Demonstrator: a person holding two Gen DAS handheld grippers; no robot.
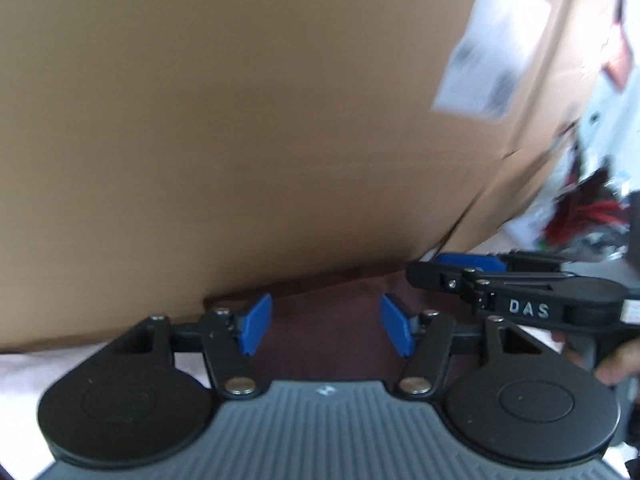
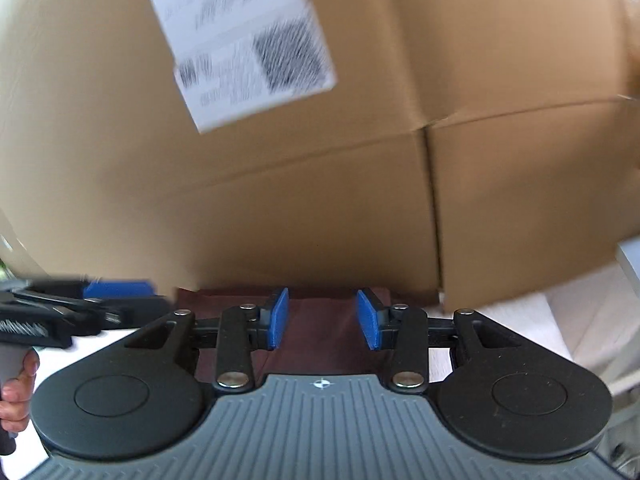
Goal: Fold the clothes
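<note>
A big brown cardboard box [image 1: 248, 128] fills most of what I see through both cameras, blurred by motion. In my right wrist view its flap seam runs across the middle of the frame and a vertical edge drops down right of centre. A white shipping label [image 2: 240, 44] sits on it in the upper left of that view; I can make out dark blocks of print and what may be a code patch, but none of it is sharp enough for me to read. The same label shows in the upper right of my left wrist view, equally smeared.

Below the box, in the lower centre of both views, lies the dark maroon garment [image 2: 316, 336], flat on a white surface [image 2: 516, 312], its far edge right against the foot of the box.

My left gripper [image 1: 324, 330] hovers over the cloth with its blue pads [image 1: 254, 330] spread wide, nothing between them. My right gripper [image 2: 323, 320] is also over the maroon cloth, jaws parted and empty, a little narrower than the left.

In the left wrist view, the right gripper comes in from the right edge, and I can read white letters "DAS" [image 1: 528, 309] on its black body. A hand [image 2: 18, 392] grips the left gripper's handle at the lower left of the right wrist view.
</note>
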